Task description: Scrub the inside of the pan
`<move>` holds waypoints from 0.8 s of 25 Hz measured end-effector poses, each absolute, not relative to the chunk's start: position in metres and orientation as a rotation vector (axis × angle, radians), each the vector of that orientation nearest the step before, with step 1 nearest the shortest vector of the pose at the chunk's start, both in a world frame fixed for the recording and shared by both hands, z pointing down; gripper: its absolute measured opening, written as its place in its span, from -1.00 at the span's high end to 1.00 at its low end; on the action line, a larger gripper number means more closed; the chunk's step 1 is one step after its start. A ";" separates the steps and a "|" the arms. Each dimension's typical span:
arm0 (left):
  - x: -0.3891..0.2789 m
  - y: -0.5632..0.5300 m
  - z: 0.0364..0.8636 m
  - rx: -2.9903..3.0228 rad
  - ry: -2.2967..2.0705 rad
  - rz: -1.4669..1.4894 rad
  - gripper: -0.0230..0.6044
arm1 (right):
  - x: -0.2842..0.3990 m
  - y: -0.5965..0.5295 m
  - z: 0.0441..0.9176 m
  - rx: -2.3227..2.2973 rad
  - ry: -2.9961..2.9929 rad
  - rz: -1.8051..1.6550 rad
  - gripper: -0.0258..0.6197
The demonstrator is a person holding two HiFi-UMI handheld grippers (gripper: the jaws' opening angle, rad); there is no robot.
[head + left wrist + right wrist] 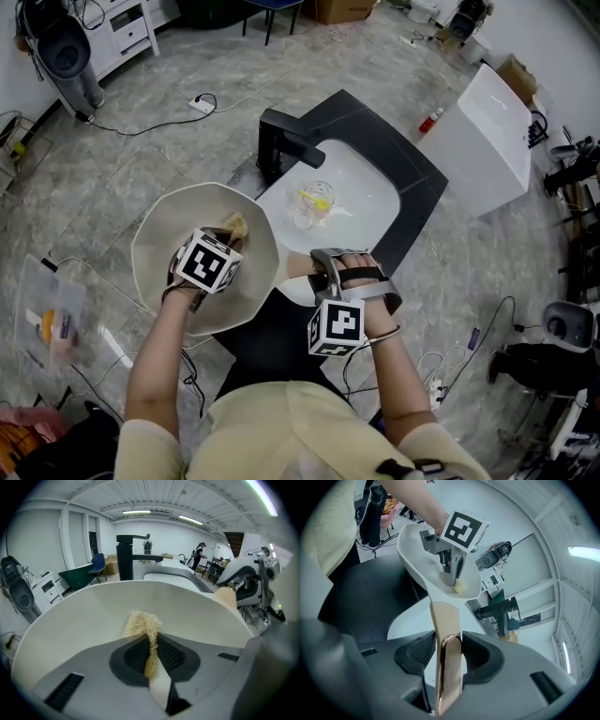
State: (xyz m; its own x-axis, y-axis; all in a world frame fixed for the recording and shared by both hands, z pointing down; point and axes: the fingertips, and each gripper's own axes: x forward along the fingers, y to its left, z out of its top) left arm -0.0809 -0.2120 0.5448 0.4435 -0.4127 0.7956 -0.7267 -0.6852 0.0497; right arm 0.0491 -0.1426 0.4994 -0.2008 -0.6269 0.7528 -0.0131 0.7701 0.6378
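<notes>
Beside sink (364, 180): 1 pan (159, 248) | 1 scrubber (140, 623) | left tongs (151, 641), right tongs (447, 641): 2

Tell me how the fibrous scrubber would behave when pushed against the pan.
The scrubber looks loose and fibrous, so it probably squashes and bends easily. It seems light for its size. Pinched thin in the left gripper, it is unlikely to slip out.

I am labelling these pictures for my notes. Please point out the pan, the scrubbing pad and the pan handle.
pan (164, 242): head view, on the bare inner wall at its left side.
scrubbing pad (140, 623): left gripper view, on its fluffy upper end.
pan handle (445, 620): right gripper view, on the flat copper-coloured strip.
</notes>
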 end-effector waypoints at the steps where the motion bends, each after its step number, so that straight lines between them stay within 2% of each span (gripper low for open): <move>1: -0.075 -0.207 0.544 2.312 -0.923 1.094 0.78 | 0.049 -0.143 0.500 0.509 -1.696 -0.603 0.36; 11: -0.047 -0.155 0.543 2.308 -0.613 1.135 0.78 | 0.050 -0.143 0.501 0.507 -1.689 -0.603 0.36; 20: -0.053 -0.108 0.547 2.278 -0.408 1.262 0.78 | 0.051 -0.141 0.503 0.487 -1.672 -0.625 0.38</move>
